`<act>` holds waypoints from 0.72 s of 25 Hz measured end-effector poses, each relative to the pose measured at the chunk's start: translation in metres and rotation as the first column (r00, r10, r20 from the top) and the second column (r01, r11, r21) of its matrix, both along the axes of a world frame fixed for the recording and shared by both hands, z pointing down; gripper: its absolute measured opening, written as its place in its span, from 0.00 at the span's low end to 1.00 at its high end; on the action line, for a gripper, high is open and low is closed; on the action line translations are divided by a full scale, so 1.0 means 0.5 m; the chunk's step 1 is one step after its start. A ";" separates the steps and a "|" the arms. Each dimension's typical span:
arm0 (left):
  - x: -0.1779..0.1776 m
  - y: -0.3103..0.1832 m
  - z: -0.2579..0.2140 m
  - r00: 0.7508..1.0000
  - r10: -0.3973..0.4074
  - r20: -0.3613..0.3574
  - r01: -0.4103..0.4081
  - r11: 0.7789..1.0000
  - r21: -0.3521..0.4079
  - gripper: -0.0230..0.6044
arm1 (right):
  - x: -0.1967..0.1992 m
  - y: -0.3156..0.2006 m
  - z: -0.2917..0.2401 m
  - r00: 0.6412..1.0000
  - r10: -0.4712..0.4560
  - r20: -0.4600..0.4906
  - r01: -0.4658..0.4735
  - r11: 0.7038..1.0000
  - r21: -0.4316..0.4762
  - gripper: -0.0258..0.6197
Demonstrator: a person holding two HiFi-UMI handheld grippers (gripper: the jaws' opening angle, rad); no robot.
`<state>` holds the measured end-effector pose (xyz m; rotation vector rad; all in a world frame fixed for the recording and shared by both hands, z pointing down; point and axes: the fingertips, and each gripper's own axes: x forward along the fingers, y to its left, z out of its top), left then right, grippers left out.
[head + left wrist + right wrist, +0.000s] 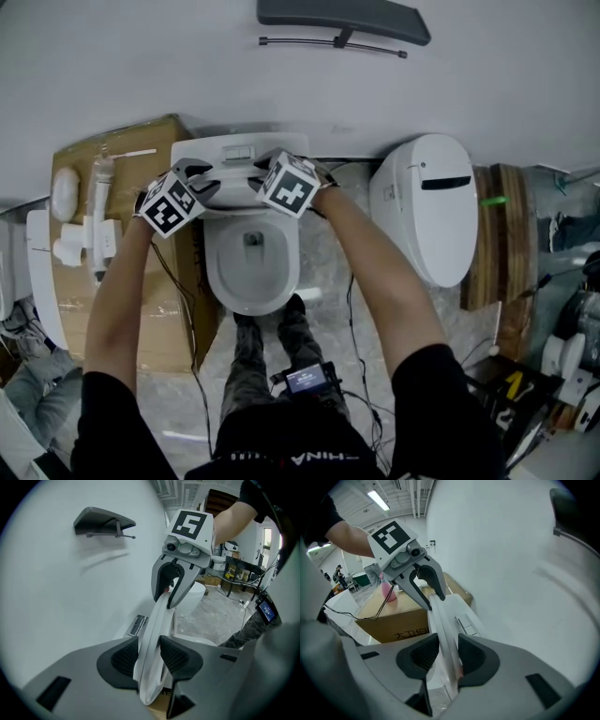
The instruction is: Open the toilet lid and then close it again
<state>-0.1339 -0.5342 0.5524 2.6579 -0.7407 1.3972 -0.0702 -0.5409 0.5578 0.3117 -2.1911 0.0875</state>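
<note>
One lid [152,641] upright (long axis near-vertical)

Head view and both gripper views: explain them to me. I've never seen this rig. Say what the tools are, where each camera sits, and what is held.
There is no robot here: a person holds a two-jaw tool in each hand. The head view comes from a camera on the person's head, looking down at a toilet bowl, with a cardboard box on the left and a second toilet on the right. The other two pictures come from cameras riding on each tool, looking along its jaws. The left gripper and the right gripper each clamp the edge of the raised toilet lid. The marker cubes are part of the tools.
</note>
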 end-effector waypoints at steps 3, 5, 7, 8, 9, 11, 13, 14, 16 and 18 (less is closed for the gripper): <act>0.003 0.014 -0.001 1.000 -0.007 0.000 0.007 1.000 0.002 0.28 | 0.005 0.016 -0.001 1.000 0.002 -0.005 -0.002 1.000 0.007 0.25; 0.003 0.032 -0.001 1.000 -0.013 0.003 0.013 1.000 0.004 0.28 | 0.005 0.035 -0.005 1.000 0.002 0.001 -0.002 1.000 0.014 0.25; 0.005 0.057 -0.002 1.000 -0.020 0.005 0.020 1.000 0.005 0.28 | 0.007 0.060 -0.008 1.000 -0.003 0.005 0.003 1.000 0.022 0.24; 0.006 0.070 -0.001 1.000 -0.023 0.008 0.023 1.000 0.006 0.28 | 0.010 0.074 -0.008 1.000 -0.009 0.005 0.009 1.000 0.027 0.25; 0.008 0.085 -0.001 1.000 -0.027 0.012 0.027 1.000 0.006 0.28 | 0.012 0.090 -0.007 1.000 -0.018 0.005 0.018 0.999 0.030 0.24; 0.012 0.117 0.001 0.999 -0.034 0.021 0.034 0.999 0.004 0.28 | 0.016 0.125 -0.005 0.999 -0.042 0.007 0.042 0.998 0.037 0.24; 0.018 0.154 0.004 0.998 -0.047 0.032 0.047 0.999 0.008 0.28 | 0.021 0.164 -0.001 0.998 -0.067 0.002 0.067 0.996 0.051 0.24; 0.020 0.173 0.007 0.998 -0.056 0.038 0.055 0.998 0.012 0.28 | 0.023 0.185 0.002 0.997 -0.080 -0.002 0.080 0.995 0.062 0.24; 0.024 0.214 0.014 0.996 -0.071 0.055 0.070 0.997 0.021 0.28 | 0.027 0.228 0.010 0.995 -0.102 -0.012 0.102 0.991 0.082 0.24; 0.026 0.258 0.027 0.994 -0.074 0.080 0.071 0.997 0.031 0.28 | 0.030 0.274 0.021 0.993 -0.117 -0.022 0.119 0.987 0.105 0.24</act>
